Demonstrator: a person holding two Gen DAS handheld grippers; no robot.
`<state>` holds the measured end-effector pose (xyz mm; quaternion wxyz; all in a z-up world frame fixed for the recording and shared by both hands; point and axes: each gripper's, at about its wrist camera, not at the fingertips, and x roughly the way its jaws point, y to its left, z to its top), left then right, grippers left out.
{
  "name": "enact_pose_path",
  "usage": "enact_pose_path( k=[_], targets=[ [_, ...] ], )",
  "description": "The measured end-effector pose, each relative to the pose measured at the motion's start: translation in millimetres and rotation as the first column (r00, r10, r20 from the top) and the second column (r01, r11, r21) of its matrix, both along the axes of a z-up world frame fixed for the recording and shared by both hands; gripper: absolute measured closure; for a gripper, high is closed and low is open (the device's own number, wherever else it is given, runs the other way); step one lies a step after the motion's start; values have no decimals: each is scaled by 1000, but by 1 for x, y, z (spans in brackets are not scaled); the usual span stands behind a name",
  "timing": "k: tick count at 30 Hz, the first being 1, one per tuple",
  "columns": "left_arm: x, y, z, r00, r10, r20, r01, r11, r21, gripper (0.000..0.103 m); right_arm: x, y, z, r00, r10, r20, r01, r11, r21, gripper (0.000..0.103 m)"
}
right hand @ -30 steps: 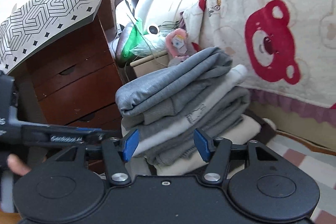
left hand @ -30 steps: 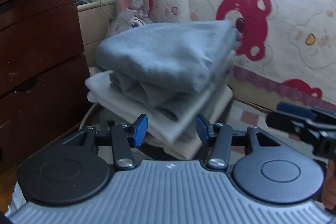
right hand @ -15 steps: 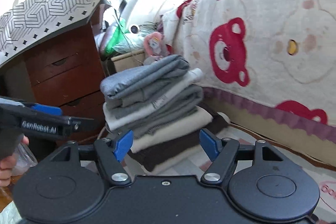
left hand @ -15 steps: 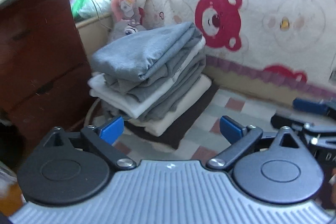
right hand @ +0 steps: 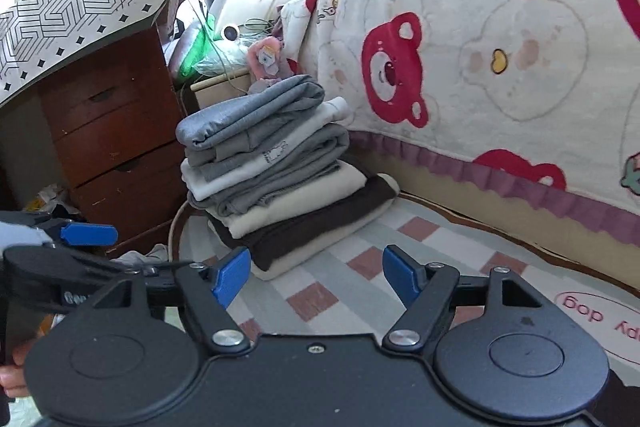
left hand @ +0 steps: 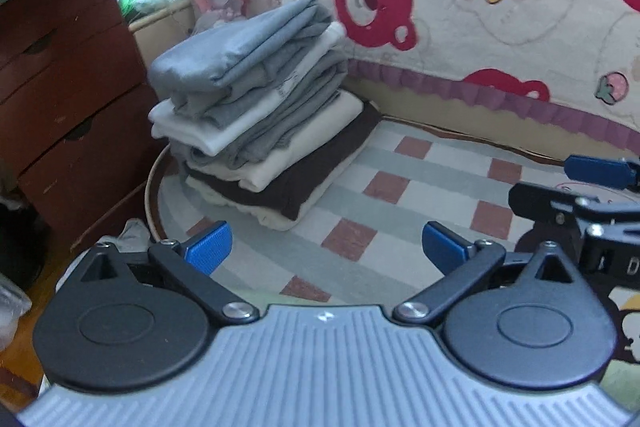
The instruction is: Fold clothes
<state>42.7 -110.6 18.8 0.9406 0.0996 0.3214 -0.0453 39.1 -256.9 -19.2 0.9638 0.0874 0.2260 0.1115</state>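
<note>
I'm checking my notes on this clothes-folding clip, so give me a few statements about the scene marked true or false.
1. A grey garment tops the pile. True.
2. The left tongs grip a garment. False: their jaws stand wide apart with nothing between them.
3. The pile stands on the checked mat, beside the brown drawers. True.
4. The bear blanket covers the pile. False: it hangs behind and to the right of the pile, which is uncovered.
5. The right tongs are empty. True: their jaws are opening, with nothing between them.
6. The bottom layers of the pile are bright red. False: they are dark brown and cream.
</note>
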Motion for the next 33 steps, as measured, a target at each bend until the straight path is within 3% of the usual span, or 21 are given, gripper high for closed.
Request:
enact_pose_path(
  k=[13, 33],
  targets=[
    [-21, -6, 0, 1000, 5, -12, -6, 1000, -23, 0, -28, 4, 14, 998, -2, 56, 3, 1000, -30, 24],
    [-28, -12, -4, 999, 36, 1, -36, 999, -7, 0, -42, 11, 20, 999, -24, 46, 27, 999, -48, 21]
  ],
)
